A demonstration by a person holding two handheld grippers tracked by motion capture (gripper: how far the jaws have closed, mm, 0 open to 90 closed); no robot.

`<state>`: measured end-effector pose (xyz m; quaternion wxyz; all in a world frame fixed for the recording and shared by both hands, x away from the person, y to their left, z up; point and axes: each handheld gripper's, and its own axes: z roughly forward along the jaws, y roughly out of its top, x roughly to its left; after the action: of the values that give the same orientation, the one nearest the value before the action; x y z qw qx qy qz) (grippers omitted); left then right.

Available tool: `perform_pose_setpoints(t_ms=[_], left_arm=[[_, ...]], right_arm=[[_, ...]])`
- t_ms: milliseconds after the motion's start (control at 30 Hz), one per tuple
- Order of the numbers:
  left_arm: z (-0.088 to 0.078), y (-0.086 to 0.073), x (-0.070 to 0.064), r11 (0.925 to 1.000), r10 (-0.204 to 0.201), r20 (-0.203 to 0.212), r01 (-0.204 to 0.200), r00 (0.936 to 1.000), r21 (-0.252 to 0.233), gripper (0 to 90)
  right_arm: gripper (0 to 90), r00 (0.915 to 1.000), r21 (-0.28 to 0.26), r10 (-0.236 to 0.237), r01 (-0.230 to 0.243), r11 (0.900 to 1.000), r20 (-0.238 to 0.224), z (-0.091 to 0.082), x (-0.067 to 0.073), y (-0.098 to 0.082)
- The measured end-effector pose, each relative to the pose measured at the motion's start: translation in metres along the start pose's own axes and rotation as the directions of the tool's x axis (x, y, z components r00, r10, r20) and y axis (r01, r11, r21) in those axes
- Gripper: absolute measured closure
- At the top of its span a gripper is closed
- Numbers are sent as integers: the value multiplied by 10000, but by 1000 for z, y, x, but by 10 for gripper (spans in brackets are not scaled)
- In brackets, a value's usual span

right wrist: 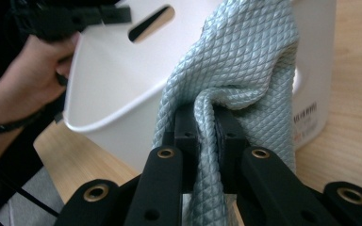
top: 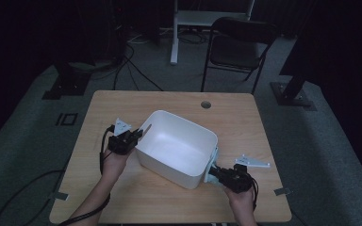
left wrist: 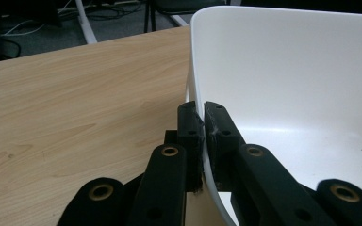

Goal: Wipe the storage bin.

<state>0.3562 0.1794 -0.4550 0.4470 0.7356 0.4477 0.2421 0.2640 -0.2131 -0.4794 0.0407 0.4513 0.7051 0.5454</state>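
Note:
A white plastic tub (top: 179,121) stands in the middle of the wooden table (top: 136,193), turned at an angle. My left gripper (top: 139,135) is shut on the tub's left rim. In the left gripper view the jaws (left wrist: 202,113) pinch the thin white wall (left wrist: 287,70), one pad inside and one outside. At the tub's near right corner, my right gripper (top: 213,173) is shut on a pale blue quilted cloth (top: 213,161). The right gripper view shows that cloth (right wrist: 245,56) bunched between the jaws (right wrist: 210,113) and lying against the tub's outer side (right wrist: 113,70).
A black folding chair (top: 238,44) and a white desk leg (top: 174,33) stand beyond the table's far edge. A round cable hole (top: 206,104) sits near the table's back edge. Cables run over the dark floor at left. The other hand (right wrist: 28,80) appears at the tub's far rim.

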Motion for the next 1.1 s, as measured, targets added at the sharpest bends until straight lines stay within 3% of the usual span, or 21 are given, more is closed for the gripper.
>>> perform_pose_setpoints(t_ms=[200,300,500,633,800,1100], left_arm=[[0,0,0,10000,-1,-31,1,10000,27,862],[0,0,0,10000,-25,-26,25,10000,23,863],[0,0,0,10000,-84,-59,84,9999,8,861],[0,0,0,10000,-72,-46,72,10000,18,862],[0,0,0,10000,-50,-78,50,10000,53,861],[-1,0,0,10000,-31,-96,32,9999,81,862]], right_arm=[[826,9997,-87,128,-129,9999,-199,-4,3,0],[826,9998,-201,-91,87,9998,-192,-7,10,0],[826,9999,7,-6,6,10000,-147,-2,7,-5],[826,9990,-201,12,-21,9998,-438,-9,12,-2],[827,9997,-41,-48,47,10000,-256,-3,13,-9],[826,9993,-76,-114,112,9999,-362,-4,16,-10]])
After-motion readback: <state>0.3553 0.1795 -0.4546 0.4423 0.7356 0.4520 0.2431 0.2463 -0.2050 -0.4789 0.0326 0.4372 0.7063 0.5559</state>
